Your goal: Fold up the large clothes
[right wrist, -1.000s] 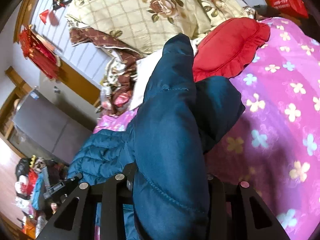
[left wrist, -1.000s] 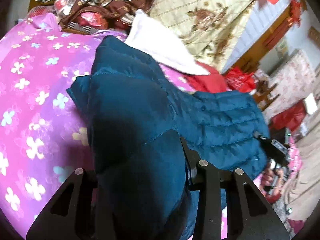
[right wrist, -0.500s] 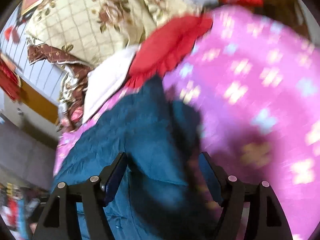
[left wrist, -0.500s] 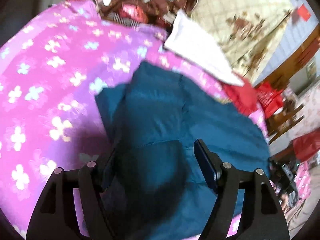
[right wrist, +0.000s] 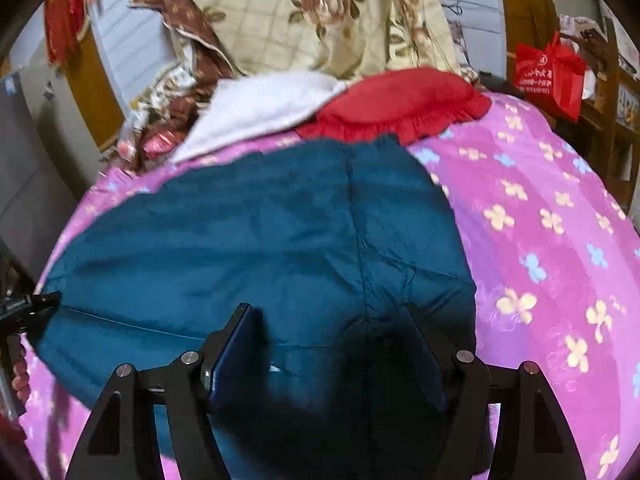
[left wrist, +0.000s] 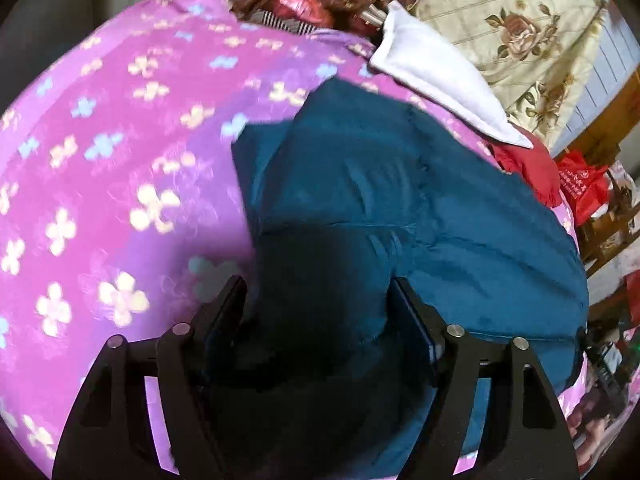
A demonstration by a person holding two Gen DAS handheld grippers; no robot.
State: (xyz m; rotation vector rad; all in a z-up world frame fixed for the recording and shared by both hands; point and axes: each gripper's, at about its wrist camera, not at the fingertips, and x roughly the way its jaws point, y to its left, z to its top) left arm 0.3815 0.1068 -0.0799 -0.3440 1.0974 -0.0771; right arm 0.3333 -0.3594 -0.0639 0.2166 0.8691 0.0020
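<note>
A dark teal padded jacket (left wrist: 380,184) lies in a folded heap on the pink flowered bedspread (left wrist: 100,160). My left gripper (left wrist: 315,284) hovers close over the jacket's near end. Its jaws are opening, and a hump of the fabric bulges up between them without being pinched. In the right wrist view the same jacket (right wrist: 260,232) spreads across the bedspread (right wrist: 540,240). My right gripper (right wrist: 330,312) stands open just above the jacket's near edge, its pads apart on either side of a dark fold. The left gripper's tip (right wrist: 24,308) shows at that view's left edge.
Behind the jacket lie a white pillow (right wrist: 264,108), a red frilled cushion (right wrist: 400,104) and a cream rose-patterned quilt (right wrist: 320,12). A red bag (right wrist: 548,72) hangs by wooden furniture at the right. The bedspread (left wrist: 100,160) stretches left of the jacket.
Both grippers were shut on a raised part of the jacket a second ago. They came down, their jaws spread, and the jacket now rests flat on the bed.
</note>
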